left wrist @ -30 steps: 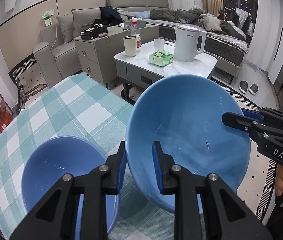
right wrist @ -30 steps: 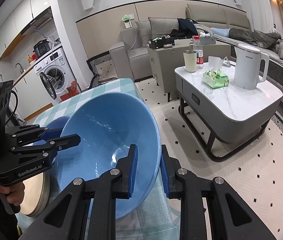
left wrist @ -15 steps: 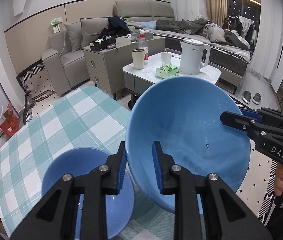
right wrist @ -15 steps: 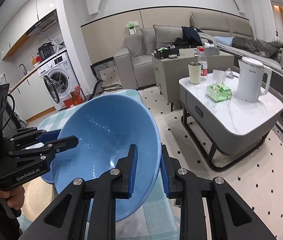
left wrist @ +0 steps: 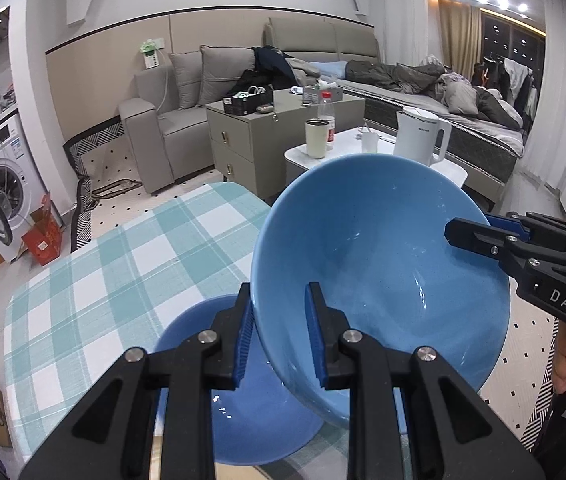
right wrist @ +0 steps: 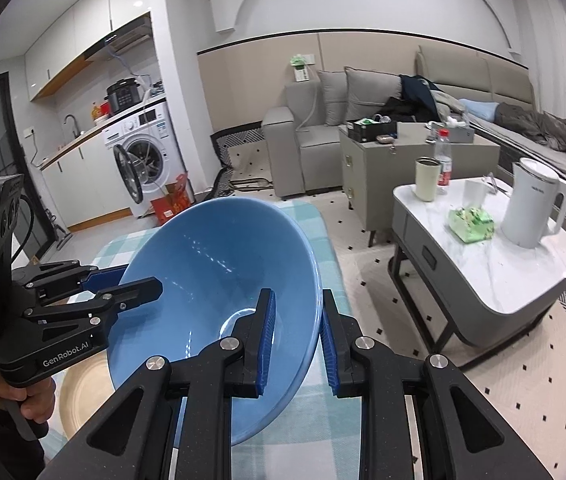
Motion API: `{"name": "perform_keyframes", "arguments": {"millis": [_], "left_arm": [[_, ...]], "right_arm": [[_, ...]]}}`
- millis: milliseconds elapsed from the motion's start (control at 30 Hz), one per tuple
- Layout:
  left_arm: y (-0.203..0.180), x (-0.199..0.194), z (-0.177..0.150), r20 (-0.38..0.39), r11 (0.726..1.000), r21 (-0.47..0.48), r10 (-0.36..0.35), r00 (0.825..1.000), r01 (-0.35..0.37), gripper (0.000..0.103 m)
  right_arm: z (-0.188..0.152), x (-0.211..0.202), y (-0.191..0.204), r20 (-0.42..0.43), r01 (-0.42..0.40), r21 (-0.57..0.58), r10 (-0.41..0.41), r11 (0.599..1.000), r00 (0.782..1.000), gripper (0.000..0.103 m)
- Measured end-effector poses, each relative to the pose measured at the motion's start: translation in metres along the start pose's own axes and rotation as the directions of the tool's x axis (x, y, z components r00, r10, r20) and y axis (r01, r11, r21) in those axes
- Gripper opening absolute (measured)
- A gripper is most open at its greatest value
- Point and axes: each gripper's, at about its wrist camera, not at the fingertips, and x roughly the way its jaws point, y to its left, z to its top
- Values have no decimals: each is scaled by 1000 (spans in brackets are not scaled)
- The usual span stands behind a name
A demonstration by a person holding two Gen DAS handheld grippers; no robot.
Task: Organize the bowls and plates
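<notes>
- The table with the teal-and-white checked tablecloth (left wrist: 95, 280) fills the left wrist view from 9 to 6 o'clock.
- The large blue bowl (left wrist: 383, 264) is held up off the table, tilted, its opening toward the cameras; in the right wrist view it sits at centre-left (right wrist: 211, 280).
- The left gripper (left wrist: 279, 340) is clamped on the large bowl's rim at about 7 o'clock, one pad inside and one outside.
- The right gripper (right wrist: 297, 340) is clenched on the opposite rim, at about 4 o'clock of the bowl in its own view; in the left view it reaches in from 3 o'clock (left wrist: 479, 232).
- A smaller blue bowl (left wrist: 243, 420) rests on the cloth under the left gripper, at 6 o'clock, partly hidden by the large bowl.
- A pale round plate (right wrist: 83, 392) lies on the table at 8 o'clock of the right view, below the left gripper.
- A white electric kettle (right wrist: 531, 208) stands on the marble-topped coffee table (right wrist: 523, 280) at 3 o'clock, well apart from the dining table.
</notes>
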Motion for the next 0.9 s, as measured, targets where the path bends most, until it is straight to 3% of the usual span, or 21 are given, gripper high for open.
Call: {"name": "perform_keyframes", "arguments": {"millis": [533, 900], "left_arm": [[56, -21, -22, 4, 994, -85, 72, 997, -71, 23], [84, -15, -43, -29, 986, -134, 92, 995, -95, 23]], "right_arm": [[20, 25, 64, -23, -84, -66, 83, 994, 996, 22], [11, 55, 96, -85, -118, -91, 111, 989, 990, 22]]}}
